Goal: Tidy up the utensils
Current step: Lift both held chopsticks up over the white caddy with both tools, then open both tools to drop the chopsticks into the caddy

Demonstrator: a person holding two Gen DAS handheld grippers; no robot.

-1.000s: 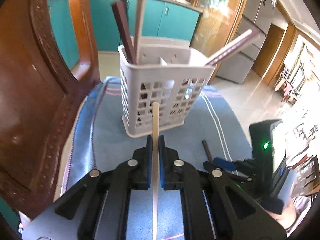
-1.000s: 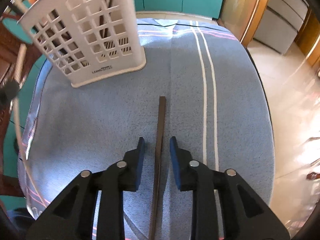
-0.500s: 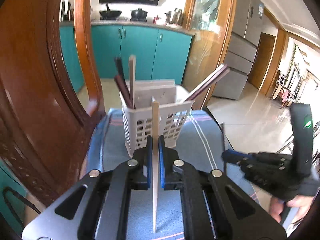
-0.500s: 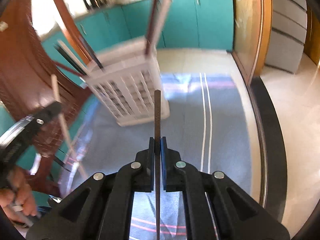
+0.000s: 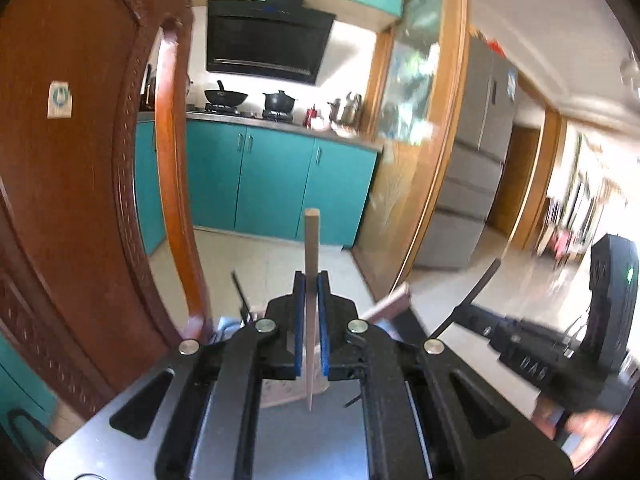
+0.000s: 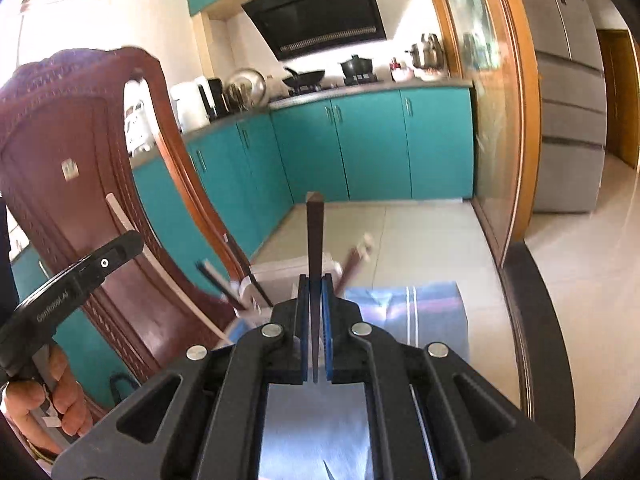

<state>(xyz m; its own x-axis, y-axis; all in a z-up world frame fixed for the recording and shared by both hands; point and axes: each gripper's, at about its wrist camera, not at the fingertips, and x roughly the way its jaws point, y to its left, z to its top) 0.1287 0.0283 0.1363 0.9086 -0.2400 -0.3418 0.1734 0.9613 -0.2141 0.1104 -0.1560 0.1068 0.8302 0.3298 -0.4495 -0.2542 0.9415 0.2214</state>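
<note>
A pale wooden chopstick (image 5: 311,240) is clamped upright between the blue-padded fingers of the left gripper (image 5: 311,280), its squared top standing above the pads and its tapered tip hanging below them. A dark brown chopstick (image 6: 315,236) is gripped the same way by the right gripper (image 6: 315,282), whose fingers are clenched tightly on it. Both tools are held raised above the surface, which is covered by a blue striped cloth (image 6: 420,308). The white plastic utensil basket (image 6: 280,270) is seen in the right wrist view just behind the right fingers, beside the carved wooden chair (image 6: 80,168), with several dark and pale chopsticks leaning out of it. In the left wrist view the basket is mostly hidden behind the gripper. Teal kitchen cabinets (image 6: 360,144) and a range hood (image 5: 268,40) fill the background.
</note>
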